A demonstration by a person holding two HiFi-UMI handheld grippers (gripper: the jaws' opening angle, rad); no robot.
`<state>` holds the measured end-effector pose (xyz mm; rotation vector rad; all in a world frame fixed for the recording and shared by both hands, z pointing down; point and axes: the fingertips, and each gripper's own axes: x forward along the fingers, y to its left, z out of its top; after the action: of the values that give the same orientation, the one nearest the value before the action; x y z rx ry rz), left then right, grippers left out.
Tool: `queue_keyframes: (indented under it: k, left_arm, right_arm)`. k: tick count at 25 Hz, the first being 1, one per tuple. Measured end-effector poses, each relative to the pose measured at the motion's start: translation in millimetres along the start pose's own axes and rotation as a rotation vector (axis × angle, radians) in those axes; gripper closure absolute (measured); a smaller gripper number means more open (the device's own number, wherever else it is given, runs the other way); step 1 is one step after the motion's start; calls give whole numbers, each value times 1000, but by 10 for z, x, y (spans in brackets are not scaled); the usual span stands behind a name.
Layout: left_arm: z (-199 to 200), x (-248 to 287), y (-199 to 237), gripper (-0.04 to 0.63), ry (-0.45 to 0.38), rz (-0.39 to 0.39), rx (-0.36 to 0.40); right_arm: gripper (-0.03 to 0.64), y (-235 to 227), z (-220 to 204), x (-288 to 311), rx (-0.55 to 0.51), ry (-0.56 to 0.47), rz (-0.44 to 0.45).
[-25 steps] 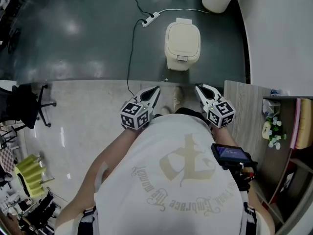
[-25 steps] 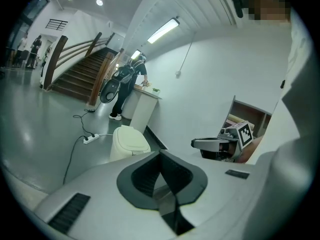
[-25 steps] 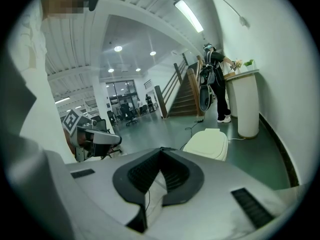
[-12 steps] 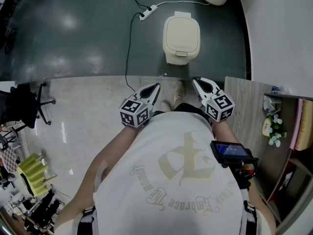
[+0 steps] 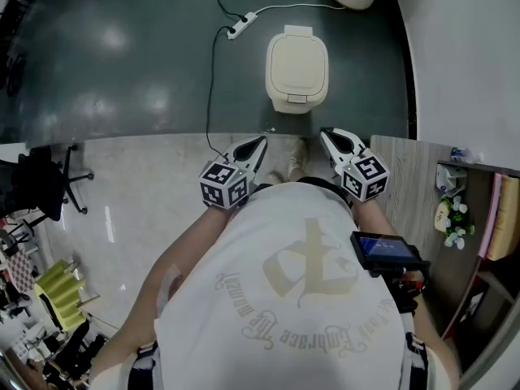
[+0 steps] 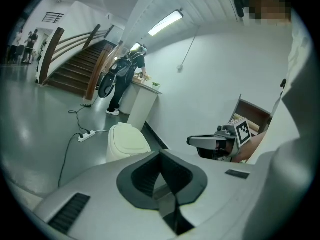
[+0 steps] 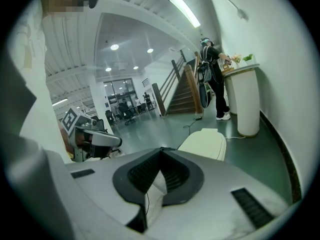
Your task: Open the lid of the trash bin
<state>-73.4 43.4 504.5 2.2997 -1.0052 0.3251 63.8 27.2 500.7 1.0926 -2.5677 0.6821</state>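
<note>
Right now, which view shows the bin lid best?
The head view: the whole lid shows from above, shut and unobstructed. The left gripper view shows the lid small and side-on. The right gripper view shows only its far part, at a shallow angle.

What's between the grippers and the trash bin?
Only bare floor, seen in the head view, separates the trash bin from the left gripper and right gripper. A black cable runs off to the left.
</note>
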Motion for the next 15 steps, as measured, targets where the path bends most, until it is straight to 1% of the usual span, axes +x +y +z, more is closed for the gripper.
queue_keyframes:
  k: [8, 15]
  left_arm:
    - [206, 244, 123, 581, 20, -13, 16]
    - [233, 426, 163, 581, 31, -22, 9]
  right_arm:
    - [611, -233, 122, 168, 12, 4, -6]
    - [611, -400, 168, 255, 10, 20, -8]
